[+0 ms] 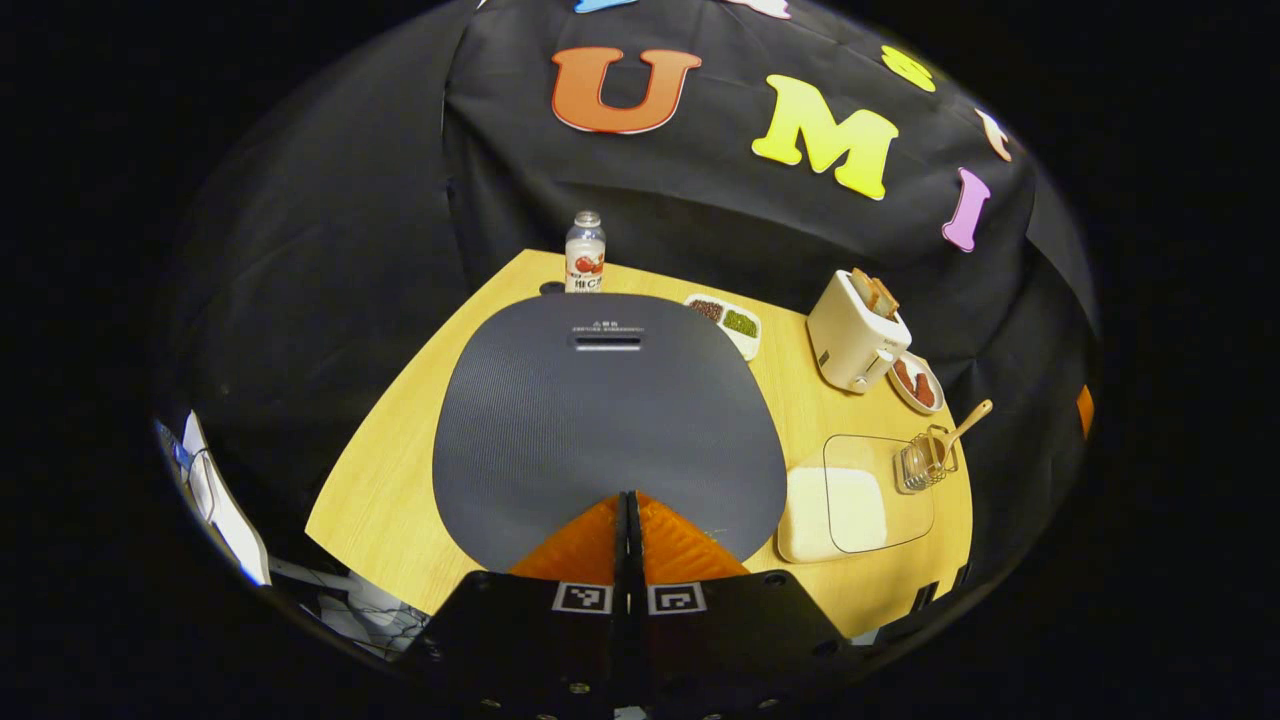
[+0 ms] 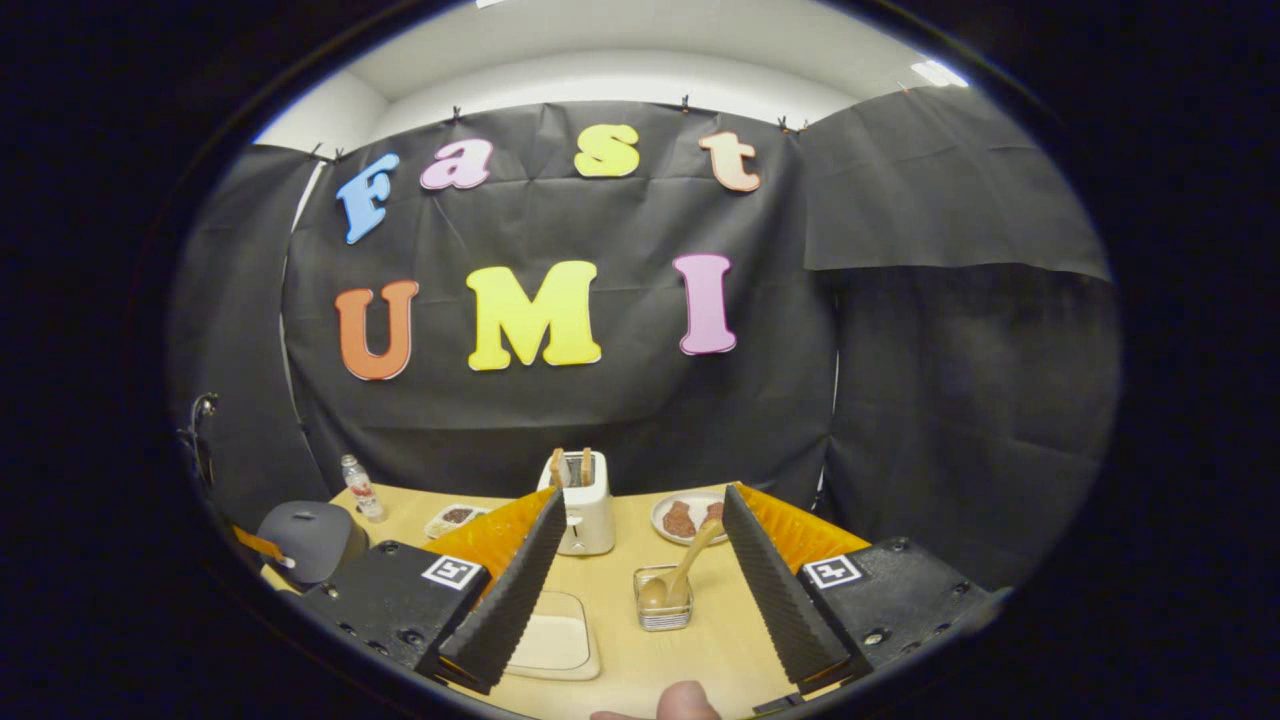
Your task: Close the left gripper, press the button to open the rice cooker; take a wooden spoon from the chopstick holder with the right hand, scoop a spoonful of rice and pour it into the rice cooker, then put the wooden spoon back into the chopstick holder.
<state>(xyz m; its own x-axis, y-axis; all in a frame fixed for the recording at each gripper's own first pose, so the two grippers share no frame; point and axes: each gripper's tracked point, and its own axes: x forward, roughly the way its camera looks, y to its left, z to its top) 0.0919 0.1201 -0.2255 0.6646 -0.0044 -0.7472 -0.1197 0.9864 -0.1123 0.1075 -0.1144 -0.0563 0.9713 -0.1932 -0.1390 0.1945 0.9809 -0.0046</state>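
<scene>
Already the left gripper (image 1: pixel 628 520) is pinched closed over the rice cooker (image 1: pixel 600 420), lid still down. Right gripper (image 2: pixel 640 580) gapes wide toward the wooden spoon (image 2: pixel 685 575) in the chopstick holder (image 2: pixel 662 612); it looks light, stiff, best taken by its handle.

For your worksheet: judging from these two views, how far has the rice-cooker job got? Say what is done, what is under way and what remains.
Done: the left gripper is closed. Under way: it sits over the rice cooker, whose lid is still down; whether it touches the button cannot be told. Left: the wooden spoon still stands in the chopstick holder, with the right gripper open around it, so taking it, scooping rice from the tray, pouring and returning all remain.
</scene>
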